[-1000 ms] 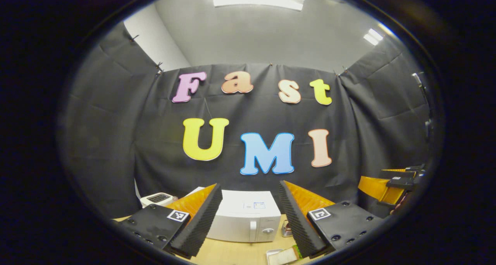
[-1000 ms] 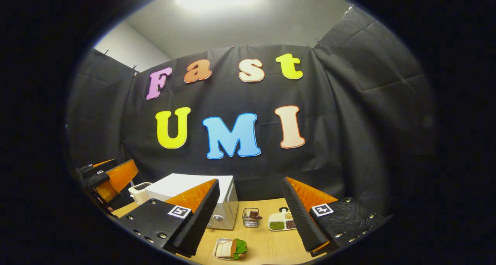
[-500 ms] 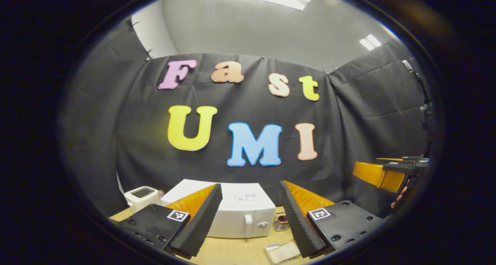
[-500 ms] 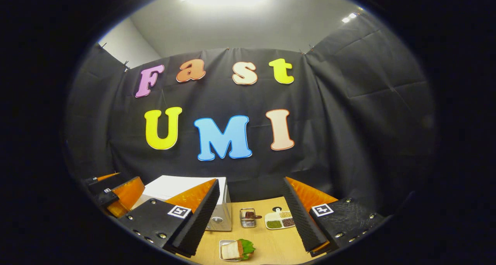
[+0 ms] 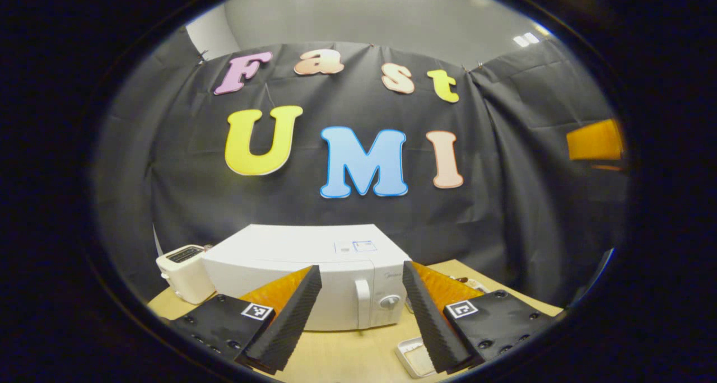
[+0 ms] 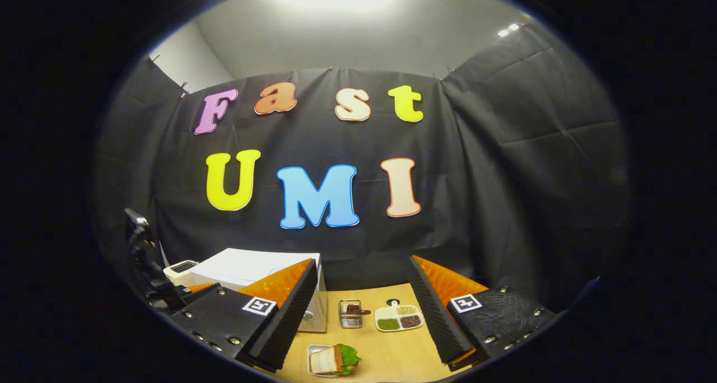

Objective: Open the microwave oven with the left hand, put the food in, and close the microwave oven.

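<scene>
White microwave (image 5: 313, 271), door shut, upright handle (image 5: 363, 300)

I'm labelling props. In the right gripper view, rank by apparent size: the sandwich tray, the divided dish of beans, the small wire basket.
1. Divided white dish of beans
2. White tray holding the sandwich, though it lies nearer the camera, so unsure
3. Small wire basket

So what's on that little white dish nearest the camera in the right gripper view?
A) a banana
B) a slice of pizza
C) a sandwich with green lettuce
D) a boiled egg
C: the dish on the wooden table holds a sandwich, bread with a green leaf sticking out beside it.
</scene>
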Motion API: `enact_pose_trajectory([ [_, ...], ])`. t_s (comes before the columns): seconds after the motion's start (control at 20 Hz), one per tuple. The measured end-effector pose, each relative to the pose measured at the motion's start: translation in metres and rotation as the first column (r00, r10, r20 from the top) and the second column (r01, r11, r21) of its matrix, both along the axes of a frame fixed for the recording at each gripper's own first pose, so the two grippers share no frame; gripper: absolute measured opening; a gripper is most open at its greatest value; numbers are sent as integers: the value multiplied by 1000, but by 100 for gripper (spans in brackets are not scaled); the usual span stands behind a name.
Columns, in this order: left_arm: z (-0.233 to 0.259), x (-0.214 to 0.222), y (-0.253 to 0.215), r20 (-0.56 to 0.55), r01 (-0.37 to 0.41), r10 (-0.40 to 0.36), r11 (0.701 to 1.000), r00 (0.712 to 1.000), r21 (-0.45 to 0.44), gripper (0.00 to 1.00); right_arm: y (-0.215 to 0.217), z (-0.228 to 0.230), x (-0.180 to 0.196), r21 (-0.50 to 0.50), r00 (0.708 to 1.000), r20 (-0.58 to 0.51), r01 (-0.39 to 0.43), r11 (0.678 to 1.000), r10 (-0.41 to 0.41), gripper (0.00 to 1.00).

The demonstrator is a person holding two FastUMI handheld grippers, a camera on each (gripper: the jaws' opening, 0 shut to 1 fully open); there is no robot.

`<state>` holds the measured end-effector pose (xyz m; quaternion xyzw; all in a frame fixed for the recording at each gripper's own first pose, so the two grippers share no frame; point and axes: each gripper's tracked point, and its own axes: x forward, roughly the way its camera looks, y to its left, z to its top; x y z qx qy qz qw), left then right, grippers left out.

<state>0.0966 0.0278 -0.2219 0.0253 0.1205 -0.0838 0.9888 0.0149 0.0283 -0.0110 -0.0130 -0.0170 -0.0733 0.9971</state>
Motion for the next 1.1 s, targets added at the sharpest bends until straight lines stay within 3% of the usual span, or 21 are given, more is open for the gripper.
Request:
enact_pose_trajectory([
  [0.25,-90,39,-7,-137,-51,52,999,989,16,97,-22,-10,26,-11,999,-39,-11,1000,10,97],
  [0.5,-135,76,-10,-206,-92,91,996,974,8,94,-48,-27,41,-1,997,-80,8,1000,-8,97],
  [0.55,-144,80,-11,-225,-94,91,996,970,1,87,-52,-31,44,3,996,-91,11,1000,-11,97],
  [0.6,-149,83,-11,-237,-103,103,995,966,12,87,-56,-36,46,4,995,-100,16,1000,-15,97],
  [0.65,-153,84,-6,-233,-117,122,993,965,35,75,-60,-38,47,3,994,-109,21,1000,-21,97],
  [0.8,-153,83,-16,-250,-98,99,995,963,17,58,-65,-41,50,12,993,-114,30,999,-29,97],
  [0.85,-155,83,-15,-256,-92,100,995,962,40,35,-65,-42,50,13,993,-116,32,999,-30,97],
  [1.1,-157,81,-13,-293,-71,84,996,953,56,13,-65,-43,45,11,992,-117,43,999,-42,97],
])
